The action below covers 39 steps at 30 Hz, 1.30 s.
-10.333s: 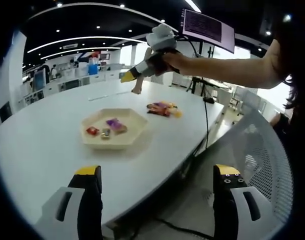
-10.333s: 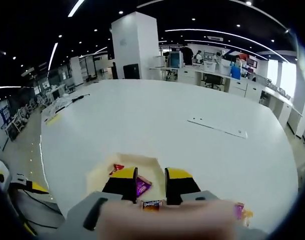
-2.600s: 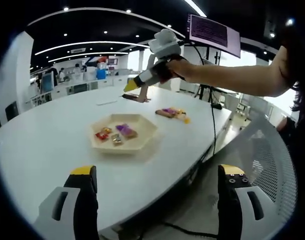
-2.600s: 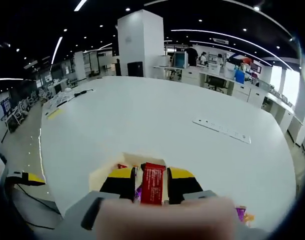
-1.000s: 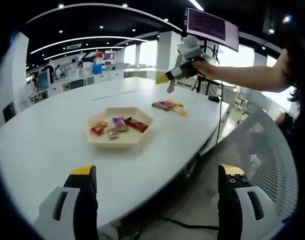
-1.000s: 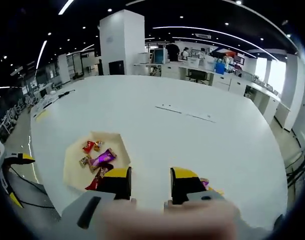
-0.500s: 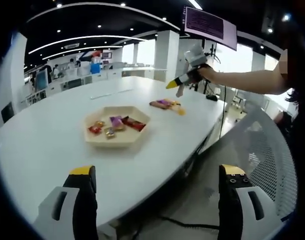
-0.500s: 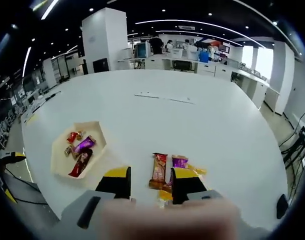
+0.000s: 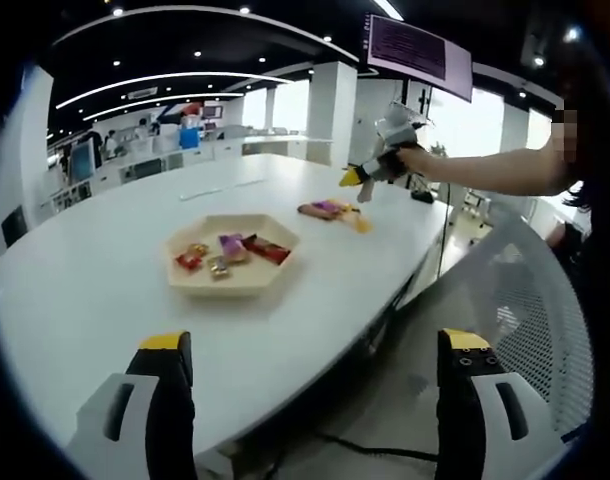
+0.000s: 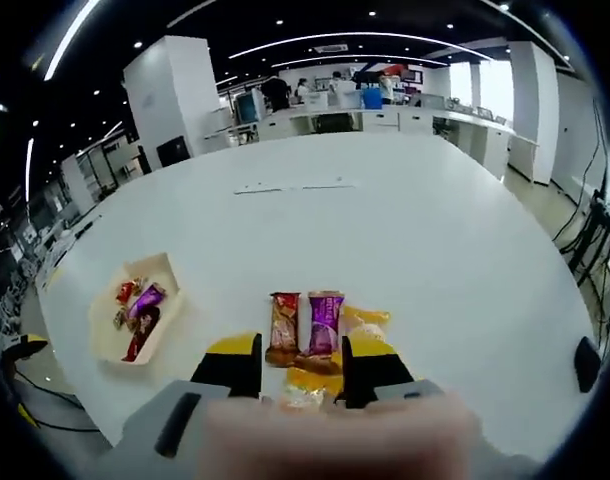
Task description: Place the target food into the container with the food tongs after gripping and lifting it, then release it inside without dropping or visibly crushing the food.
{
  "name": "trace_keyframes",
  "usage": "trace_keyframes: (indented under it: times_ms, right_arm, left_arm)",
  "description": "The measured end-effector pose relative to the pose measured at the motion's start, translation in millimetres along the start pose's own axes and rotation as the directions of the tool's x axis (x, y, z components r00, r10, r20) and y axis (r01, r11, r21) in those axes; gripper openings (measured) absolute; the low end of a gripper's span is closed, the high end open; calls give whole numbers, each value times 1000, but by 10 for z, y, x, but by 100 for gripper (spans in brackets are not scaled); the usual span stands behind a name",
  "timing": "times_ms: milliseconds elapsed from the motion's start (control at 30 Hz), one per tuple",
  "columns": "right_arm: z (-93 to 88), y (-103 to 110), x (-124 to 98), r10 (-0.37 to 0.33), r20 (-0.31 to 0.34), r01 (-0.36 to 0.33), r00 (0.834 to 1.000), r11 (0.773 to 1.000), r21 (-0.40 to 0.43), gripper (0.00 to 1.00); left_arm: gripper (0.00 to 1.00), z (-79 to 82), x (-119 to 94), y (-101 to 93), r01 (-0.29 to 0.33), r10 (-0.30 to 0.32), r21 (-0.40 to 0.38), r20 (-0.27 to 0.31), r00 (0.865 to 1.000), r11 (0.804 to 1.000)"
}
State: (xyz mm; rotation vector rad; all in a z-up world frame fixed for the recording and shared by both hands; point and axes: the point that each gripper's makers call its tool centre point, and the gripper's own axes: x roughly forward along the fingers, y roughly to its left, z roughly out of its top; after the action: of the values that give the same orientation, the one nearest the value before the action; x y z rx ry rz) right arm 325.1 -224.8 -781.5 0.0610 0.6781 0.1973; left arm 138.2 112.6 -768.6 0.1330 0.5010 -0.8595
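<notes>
A beige hexagonal tray (image 9: 235, 287) on the white table holds several wrapped snacks, among them a dark red bar (image 9: 269, 248). A loose pile of snacks (image 9: 330, 209) lies beyond it near the table's edge. My right gripper (image 9: 363, 180), held in a person's hand, hovers by that pile. In the right gripper view, my right gripper (image 10: 300, 352) stands open above the pile: a brown bar (image 10: 282, 328), a purple bar (image 10: 325, 322) and yellow packs (image 10: 366, 320). The tray (image 10: 167, 272) lies off to the left. My left gripper (image 9: 315, 345) is open wide, low over the near table edge.
The white table (image 10: 405, 220) is broad and bare beyond the snacks. A mesh chair back (image 9: 530, 300) stands at the right of the left gripper view. A monitor (image 9: 417, 55) hangs above the far side. Desks and people fill the background.
My right gripper let the red bar go into the tray, then moved away from the tray to above the loose pile. The left gripper has stayed about where it was.
</notes>
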Motion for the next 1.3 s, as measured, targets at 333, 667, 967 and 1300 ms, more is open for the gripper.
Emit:
trace_keyframes:
  times_ms: [333,667,967,1300]
  right_arm:
    - [-158,0,173,-8,-30,10,1000,999,47,31]
    - [-166,10,233,-9,-27,11,1000,996,91,31]
    - [-176,139,271,-14,-21,13,1000,1000,-29,32]
    - [-217,253,369,-23,-33,18,999,990,-140,31]
  left_arm:
    - [99,-15,3,23,-7,7,-9,-6,1000,1000]
    - [97,-27,3,9,-4,4,-18,-14,1000,1000]
    - [97,-28,4,3,-1,1,-20,-15,1000,1000]
    - [96,-28,6,6,-2,2,-19,-17,1000,1000]
